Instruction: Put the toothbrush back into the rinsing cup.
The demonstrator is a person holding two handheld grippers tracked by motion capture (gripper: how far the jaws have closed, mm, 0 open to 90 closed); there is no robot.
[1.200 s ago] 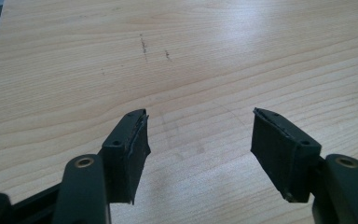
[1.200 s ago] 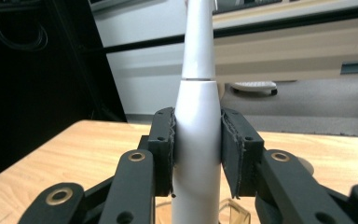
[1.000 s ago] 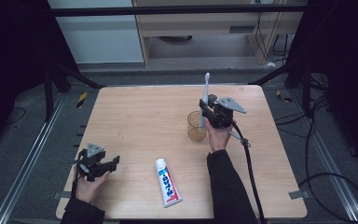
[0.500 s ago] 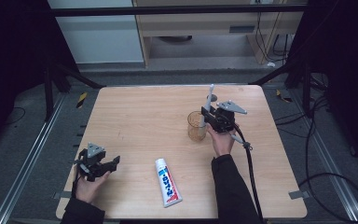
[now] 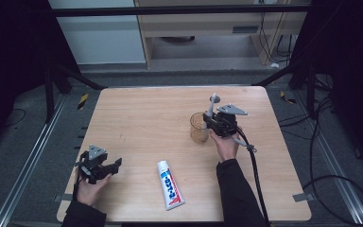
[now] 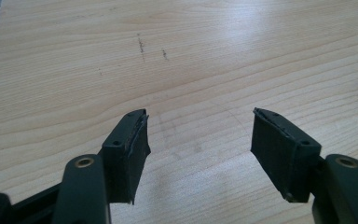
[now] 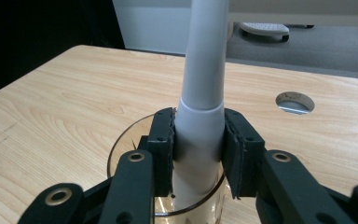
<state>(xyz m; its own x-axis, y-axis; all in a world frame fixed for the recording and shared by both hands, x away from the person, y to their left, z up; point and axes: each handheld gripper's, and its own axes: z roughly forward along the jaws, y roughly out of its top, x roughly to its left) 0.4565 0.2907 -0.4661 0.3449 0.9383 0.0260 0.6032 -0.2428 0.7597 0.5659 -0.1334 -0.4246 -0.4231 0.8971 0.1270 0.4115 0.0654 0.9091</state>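
Since a second ago, the right gripper (image 5: 211, 124) has come down with the toothbrush (image 7: 204, 84), whose lower end now stands inside the cup (image 5: 199, 128) near the table's (image 5: 142, 118) middle. Its jaws clamp the handle. Near the front left corner, the left gripper (image 6: 199, 140) rests wide open, holding nothing. Toothpaste (image 5: 169, 185) lies between the hands.

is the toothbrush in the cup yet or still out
Partly in. The toothbrush, clamped upright by the right gripper, has its lower end inside the cup; whether it touches bottom is hidden.
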